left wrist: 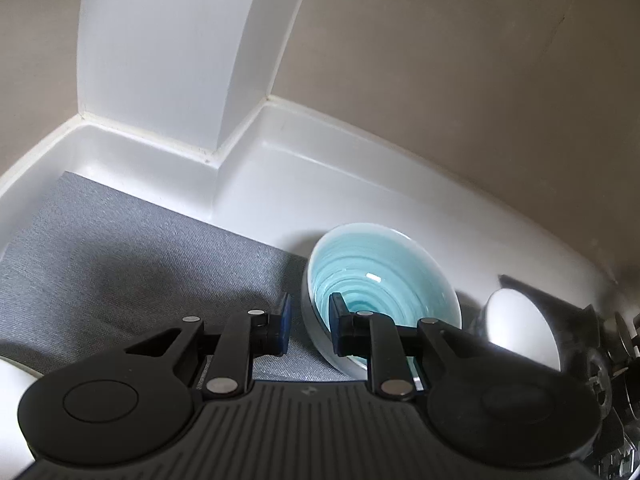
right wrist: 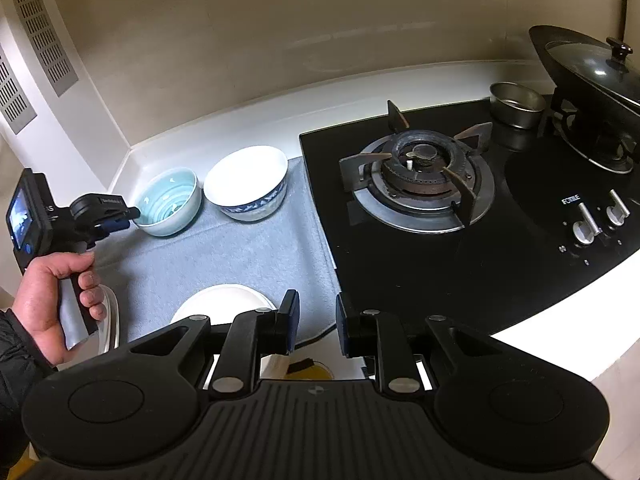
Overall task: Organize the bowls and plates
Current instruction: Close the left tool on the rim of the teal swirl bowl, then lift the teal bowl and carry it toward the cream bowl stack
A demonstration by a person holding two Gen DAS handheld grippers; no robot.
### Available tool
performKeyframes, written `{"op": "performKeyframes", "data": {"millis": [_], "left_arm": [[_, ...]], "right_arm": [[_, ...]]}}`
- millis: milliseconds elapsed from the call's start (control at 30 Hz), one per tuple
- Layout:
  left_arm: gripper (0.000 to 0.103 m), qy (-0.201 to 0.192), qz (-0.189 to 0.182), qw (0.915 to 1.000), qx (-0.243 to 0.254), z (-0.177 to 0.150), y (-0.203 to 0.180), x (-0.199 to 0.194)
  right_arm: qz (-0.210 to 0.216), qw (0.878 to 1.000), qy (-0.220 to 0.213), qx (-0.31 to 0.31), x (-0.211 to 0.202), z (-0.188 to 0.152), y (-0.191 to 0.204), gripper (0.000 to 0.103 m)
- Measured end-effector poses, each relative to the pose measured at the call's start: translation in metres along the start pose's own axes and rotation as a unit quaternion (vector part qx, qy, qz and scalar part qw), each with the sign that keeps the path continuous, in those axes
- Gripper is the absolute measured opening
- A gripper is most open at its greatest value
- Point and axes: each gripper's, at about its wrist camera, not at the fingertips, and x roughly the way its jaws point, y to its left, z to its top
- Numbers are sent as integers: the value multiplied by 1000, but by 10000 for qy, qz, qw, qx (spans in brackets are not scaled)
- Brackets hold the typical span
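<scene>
A light blue swirled bowl stands on a grey mat near the back wall. My left gripper is open, straddling the bowl's near rim: one finger is inside the bowl, the other outside. A white bowl with a blue pattern stands just right of it. A white plate lies at the mat's front, and another white dish is partly hidden under the left hand. My right gripper is open and empty above the mat's front right corner.
A black gas hob with a burner fills the right side. A small steel cup and a lidded wok stand at its back. A white pillar rises in the back corner of the counter.
</scene>
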Motion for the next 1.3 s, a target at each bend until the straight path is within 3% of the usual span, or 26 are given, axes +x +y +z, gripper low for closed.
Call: {"op": "performKeyframes", "data": {"millis": [333,567,967,1100,1300], "left_arm": [[18,248,17,9995,188,4,-5,14],[18,491,-60,9974,524,-7,-6,-2],[20,1277,-570,9814,1313,-52,-5,-46],[22,1085,-554,9801,1565,-60,-6,-51],[22,947,-549,9820,1538,-61,-6,-56]], "right_arm": [[181,9998,68,-21,16,8,15,23],[355,9993,65,-80,28,17,27,23],[755,9965,235,-289,63,30,59,23],[765,9958,302,-404,80,36,69,23],[680,9939,525,-698,121,48,92,27]]}}
